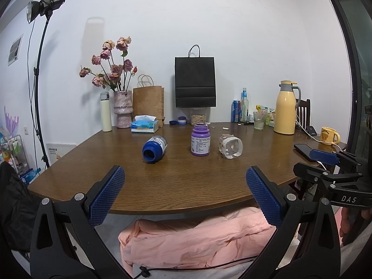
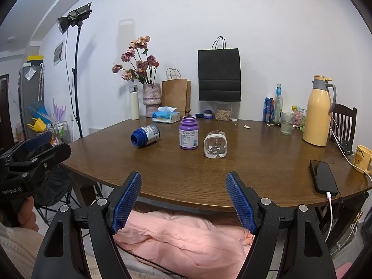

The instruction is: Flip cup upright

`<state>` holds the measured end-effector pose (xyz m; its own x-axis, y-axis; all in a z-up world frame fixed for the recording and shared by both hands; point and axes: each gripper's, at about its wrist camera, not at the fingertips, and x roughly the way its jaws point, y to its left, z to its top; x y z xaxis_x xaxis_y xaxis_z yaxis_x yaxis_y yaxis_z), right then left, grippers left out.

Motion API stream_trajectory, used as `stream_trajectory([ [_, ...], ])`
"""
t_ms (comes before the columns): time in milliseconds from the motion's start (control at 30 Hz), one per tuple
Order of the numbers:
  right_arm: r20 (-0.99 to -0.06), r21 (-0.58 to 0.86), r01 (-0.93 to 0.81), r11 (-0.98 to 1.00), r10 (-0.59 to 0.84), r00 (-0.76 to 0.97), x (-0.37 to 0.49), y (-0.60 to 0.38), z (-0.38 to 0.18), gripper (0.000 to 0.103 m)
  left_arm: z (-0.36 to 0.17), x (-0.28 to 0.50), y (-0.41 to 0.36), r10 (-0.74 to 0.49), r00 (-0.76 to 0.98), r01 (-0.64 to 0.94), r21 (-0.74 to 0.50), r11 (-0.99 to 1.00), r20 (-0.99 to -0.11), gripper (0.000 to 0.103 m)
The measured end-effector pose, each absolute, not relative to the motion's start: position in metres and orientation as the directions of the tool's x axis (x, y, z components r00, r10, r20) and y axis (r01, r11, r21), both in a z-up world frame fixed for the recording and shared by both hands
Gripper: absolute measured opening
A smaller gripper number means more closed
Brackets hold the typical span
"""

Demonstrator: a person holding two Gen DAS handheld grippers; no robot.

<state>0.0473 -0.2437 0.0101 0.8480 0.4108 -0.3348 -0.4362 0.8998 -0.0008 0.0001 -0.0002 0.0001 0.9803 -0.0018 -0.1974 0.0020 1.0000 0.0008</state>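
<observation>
Cup (image 1: 230, 146), clear with white patches, lies on its side mid-table, base toward the cameras; purple bottle (image 1: 200, 140) stands upright just beside it at its 9 o'clock; blue-capped jar (image 1: 155, 148) lies tipped farther at 9 o'clock; nothing stands between the grippers and the cup. Left gripper (image 1: 184, 196) and right gripper (image 2: 183, 201) hang short of the near table edge, jaws spread wide, holding nothing. Table (image 1: 181, 186) is dark brown wood; yellow jug (image 1: 286, 107) at 2 o'clock, black bag (image 1: 195, 81) at 12, flower vase (image 1: 122, 109) at 10; white wall behind.
</observation>
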Motion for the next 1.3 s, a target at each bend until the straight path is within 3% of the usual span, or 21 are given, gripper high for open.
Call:
stream_trajectory([
  [1033, -0.332, 0.000, -0.436, 0.900, 0.412, 0.849, 0.050, -0.242, 0.006, 0.080, 0.000, 0.002, 0.002, -0.001, 0.979, 0.000, -0.007, 1.000, -0.205, 0.103],
  [1300, -0.349, 0.004, -0.480, 0.877, 0.451, 0.822, 0.079, -0.218, 0.010, 0.080, -0.005, 0.040, 0.030, 0.123, 0.973, -0.117, 0.046, 0.992, -0.193, 0.103],
])
